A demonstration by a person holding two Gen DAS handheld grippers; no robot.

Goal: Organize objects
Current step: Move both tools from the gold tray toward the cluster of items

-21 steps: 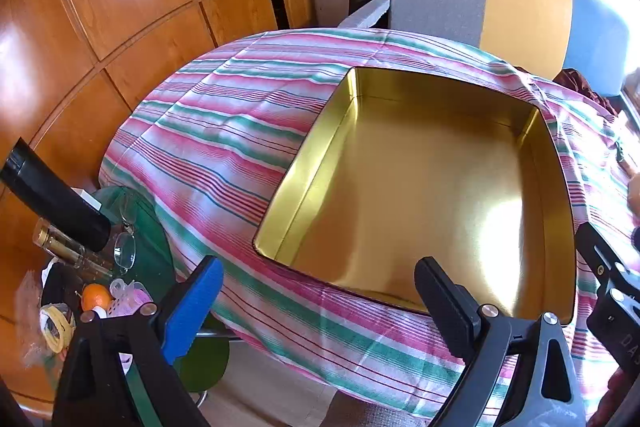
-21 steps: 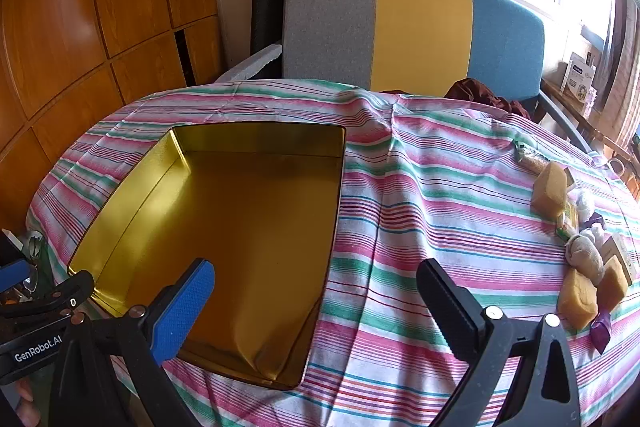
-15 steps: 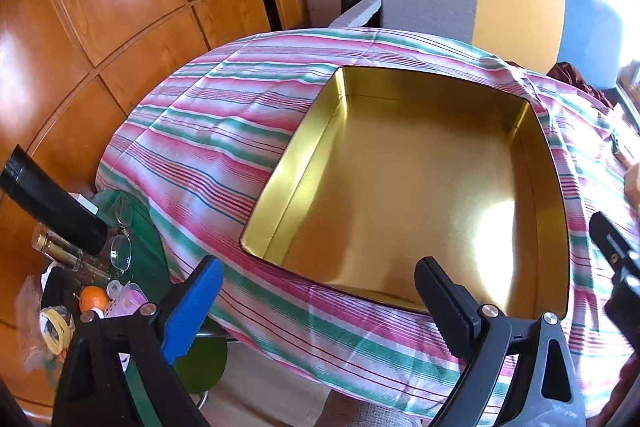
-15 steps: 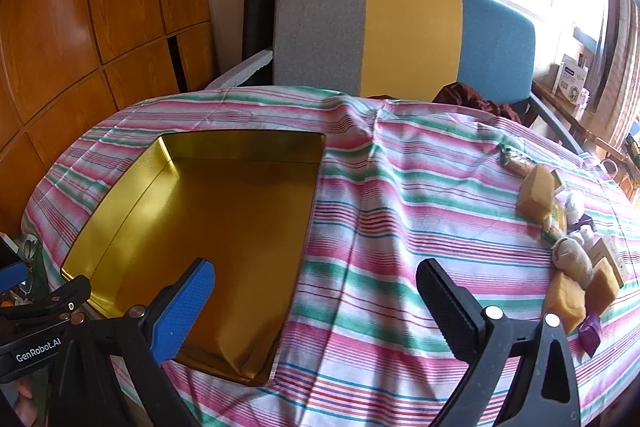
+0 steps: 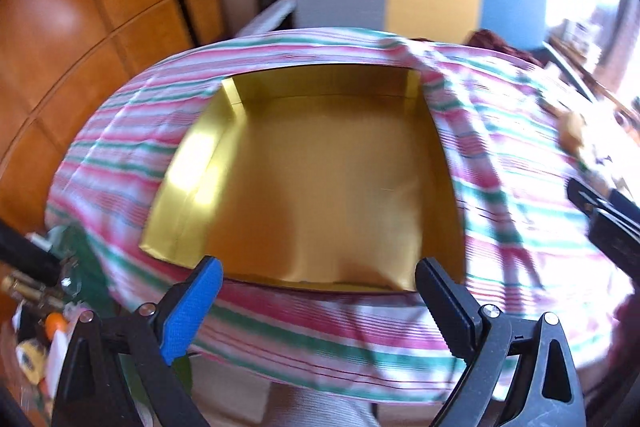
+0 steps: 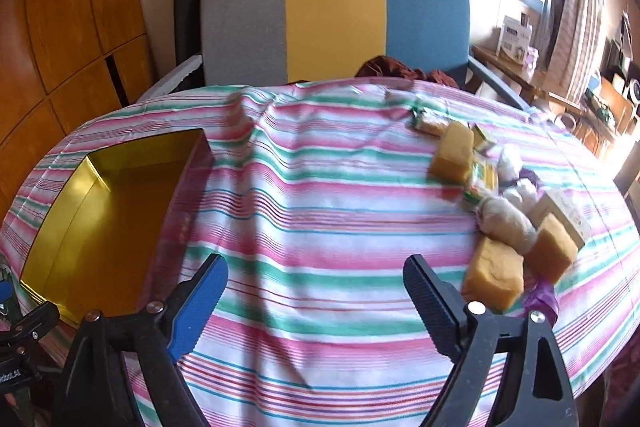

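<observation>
Gold tin (image 5: pixel 320 187) sits on the striped desk (image 6: pixel 320 247), nothing in it. Loose objects (image 6: pixel 508 211) (yellow blocks, woolly balls, a small box) lie clustered well apart from the tin, on the desk's right side. Left gripper (image 5: pixel 316 303) fingers spread wide, holding nothing, poised at the tin's near edge. Right gripper (image 6: pixel 316 291) likewise agape and empty, nearest block (image 6: pixel 494 277) just beside its right finger. Step judged: reach for first pickup. Next: centre the fingers on one block, close, carry to tin.

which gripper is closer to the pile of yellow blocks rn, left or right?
Right. The right gripper hovers open just short of the yellow blocks, its right finger beside the nearest one. The left gripper faces the gold tin, well off to the side.
</observation>
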